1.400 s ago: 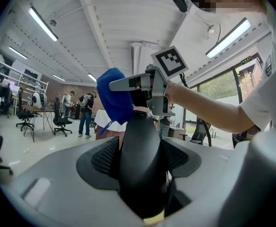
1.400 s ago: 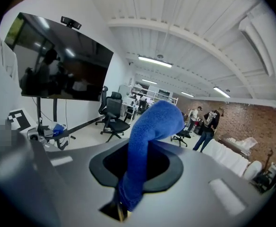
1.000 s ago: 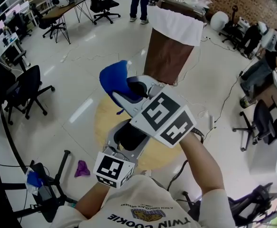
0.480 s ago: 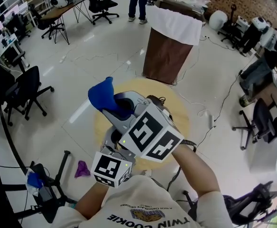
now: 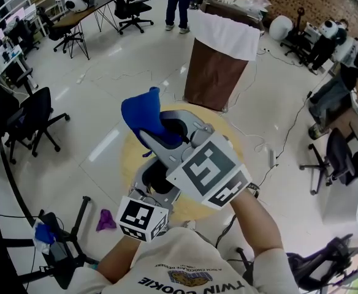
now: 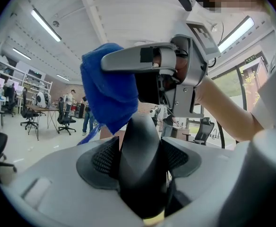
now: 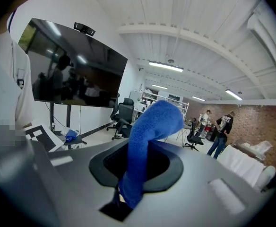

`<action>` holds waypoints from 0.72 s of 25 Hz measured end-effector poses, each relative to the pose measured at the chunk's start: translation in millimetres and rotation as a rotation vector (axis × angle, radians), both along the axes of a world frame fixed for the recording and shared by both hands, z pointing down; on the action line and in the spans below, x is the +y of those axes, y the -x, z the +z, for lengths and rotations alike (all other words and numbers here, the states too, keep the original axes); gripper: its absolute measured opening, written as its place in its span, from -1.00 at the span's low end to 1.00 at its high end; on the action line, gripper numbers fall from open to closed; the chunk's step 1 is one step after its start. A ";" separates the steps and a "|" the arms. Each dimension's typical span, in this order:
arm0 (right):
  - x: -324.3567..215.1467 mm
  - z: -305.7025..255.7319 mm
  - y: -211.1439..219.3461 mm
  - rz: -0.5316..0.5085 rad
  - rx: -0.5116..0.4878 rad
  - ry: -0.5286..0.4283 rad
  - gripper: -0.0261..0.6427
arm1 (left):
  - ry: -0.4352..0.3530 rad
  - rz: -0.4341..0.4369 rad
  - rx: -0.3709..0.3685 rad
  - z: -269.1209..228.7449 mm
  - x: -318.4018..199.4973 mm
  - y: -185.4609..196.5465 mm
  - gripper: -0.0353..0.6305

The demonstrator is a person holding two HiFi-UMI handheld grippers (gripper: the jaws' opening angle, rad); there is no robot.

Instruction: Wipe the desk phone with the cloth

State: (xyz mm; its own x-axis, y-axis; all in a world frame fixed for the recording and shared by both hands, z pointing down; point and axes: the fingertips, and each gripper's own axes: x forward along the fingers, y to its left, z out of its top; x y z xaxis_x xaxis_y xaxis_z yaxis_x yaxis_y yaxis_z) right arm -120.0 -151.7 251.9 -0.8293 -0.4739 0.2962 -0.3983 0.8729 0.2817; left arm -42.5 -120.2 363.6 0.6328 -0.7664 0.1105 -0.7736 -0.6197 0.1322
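The left gripper point(image 6: 139, 159) is clamped on a black handset point(image 5: 159, 177), its two ribbed pads point(image 6: 105, 157) pressed against the handset's sides. The handset's long axis runs along the jaws, and its rounded end points away from the person, toward the right gripper point(image 5: 159, 132). The right gripper is closed on one blue cloth point(image 7: 152, 126). The cloth rises out of the jaws as a long bunched strip and bends over at its free end. In the head view it points up and away from the person.

In the left gripper view the cloth's lower fold hangs at the handset's far end. Whether the two touch cannot be told.

Both tools are held in the air in front of the person's chest, above the round wooden table point(image 5: 129, 158). The right forearm comes in from the lower right and carries its gripper above and across the left one, which is held low and close to the body.

There is one handset, one cloth in the jaws, and two grippers. A purple rag point(image 5: 106, 218) lies on the floor off the table's left edge.
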 end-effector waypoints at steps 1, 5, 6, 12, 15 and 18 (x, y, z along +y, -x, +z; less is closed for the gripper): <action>-0.8 -5.8 -4.4 0.013 -0.009 -0.018 -0.74 | 0.002 -0.002 0.003 0.9 -0.3 1.0 -0.08; -0.4 -31.7 -25.6 0.059 -0.064 -0.103 -0.74 | 0.011 -0.014 0.018 1.0 -1.8 6.3 -0.08; 0.9 -38.7 -32.2 0.073 -0.085 -0.119 -0.74 | 0.011 -0.019 0.021 0.7 -2.2 7.7 -0.08; 18.2 -63.5 -82.3 0.209 -0.150 -0.233 -0.74 | 0.013 -0.044 0.031 0.7 -5.3 12.7 -0.08; 31.7 -53.6 -103.3 0.271 -0.151 -0.249 -0.74 | 0.018 -0.046 0.034 2.1 -6.6 13.0 -0.08; 40.7 -31.8 -124.3 0.329 -0.136 -0.248 -0.74 | 0.026 -0.046 0.038 4.6 -7.0 11.5 -0.08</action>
